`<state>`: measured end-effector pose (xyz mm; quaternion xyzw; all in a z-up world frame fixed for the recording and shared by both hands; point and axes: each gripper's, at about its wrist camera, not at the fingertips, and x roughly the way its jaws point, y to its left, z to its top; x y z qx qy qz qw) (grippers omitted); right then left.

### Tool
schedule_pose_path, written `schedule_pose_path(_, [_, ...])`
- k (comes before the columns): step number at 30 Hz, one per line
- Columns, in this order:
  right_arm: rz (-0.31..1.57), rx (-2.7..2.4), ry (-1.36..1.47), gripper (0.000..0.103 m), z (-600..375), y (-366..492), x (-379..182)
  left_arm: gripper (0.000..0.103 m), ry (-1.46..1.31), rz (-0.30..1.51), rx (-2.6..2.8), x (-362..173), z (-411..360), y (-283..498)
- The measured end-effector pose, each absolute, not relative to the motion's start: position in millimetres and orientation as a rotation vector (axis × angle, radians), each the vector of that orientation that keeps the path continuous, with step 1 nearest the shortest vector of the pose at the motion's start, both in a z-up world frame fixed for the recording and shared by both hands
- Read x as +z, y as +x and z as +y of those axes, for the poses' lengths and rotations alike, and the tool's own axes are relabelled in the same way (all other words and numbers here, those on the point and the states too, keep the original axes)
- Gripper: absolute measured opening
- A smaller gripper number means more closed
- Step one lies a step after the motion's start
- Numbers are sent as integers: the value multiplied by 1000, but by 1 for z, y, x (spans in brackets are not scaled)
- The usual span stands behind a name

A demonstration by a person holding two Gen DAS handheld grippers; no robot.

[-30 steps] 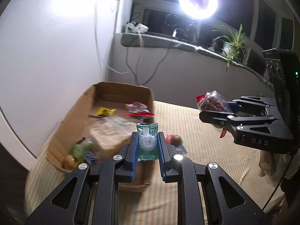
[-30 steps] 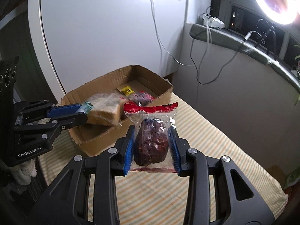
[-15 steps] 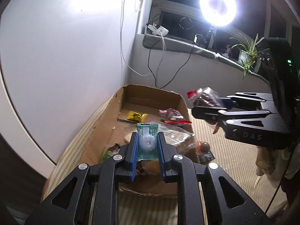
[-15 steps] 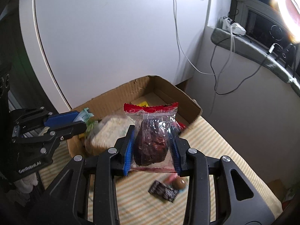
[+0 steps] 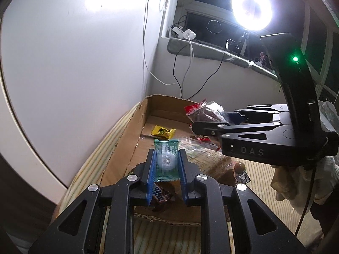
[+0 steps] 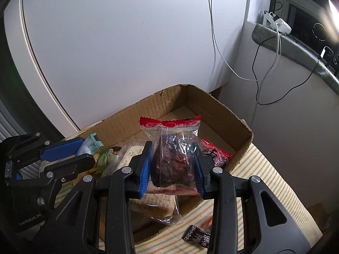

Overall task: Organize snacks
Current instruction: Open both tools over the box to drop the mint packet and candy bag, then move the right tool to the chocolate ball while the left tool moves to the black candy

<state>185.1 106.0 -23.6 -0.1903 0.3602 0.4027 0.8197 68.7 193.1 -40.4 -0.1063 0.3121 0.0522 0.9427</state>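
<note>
My left gripper is shut on a small green candy packet and holds it above the near end of an open cardboard box. My right gripper is shut on a clear red-topped packet of dark dried fruit and holds it over the box. Each gripper shows in the other's view: the right gripper with its packet, the left gripper with its green packet.
The box holds a yellow candy, a Snickers bar, a large clear bag of bread and a red packet. A dark wrapper and a brown round candy lie on the striped mat outside. A white wall stands behind.
Both grippers have moved forward and lower over the box, each still holding its packet. The right gripper now hangs over the box's middle.
</note>
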Motion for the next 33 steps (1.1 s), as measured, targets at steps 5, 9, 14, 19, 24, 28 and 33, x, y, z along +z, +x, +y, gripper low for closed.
schedule_pose_path(5, [770,859,-408,36,108,187,-24,21,-222,637,118,-41,195,70])
schedule_pose_path(9, [760,853,-413,63,109,186,-24,24,-225,637,125,-40,196,71])
schedule_pose_path(14, [739,845,-405,75,107,184,-21,38,-224,636,133,-41,196,70])
schedule_pose_path(19, [726,836,-403,81,103,182,-18,46,-214,632,133,-40,193,68])
schedule_pose_path(24, [714,827,-397,81,95,180,-13,46,-209,630,128,-38,188,67])
schedule_pose_path(28, [704,819,-386,81,79,178,-8,46,-209,624,119,-35,183,63])
schedule_pose_path(33, [714,797,-368,81,49,179,-7,46,-212,616,99,-31,173,59])
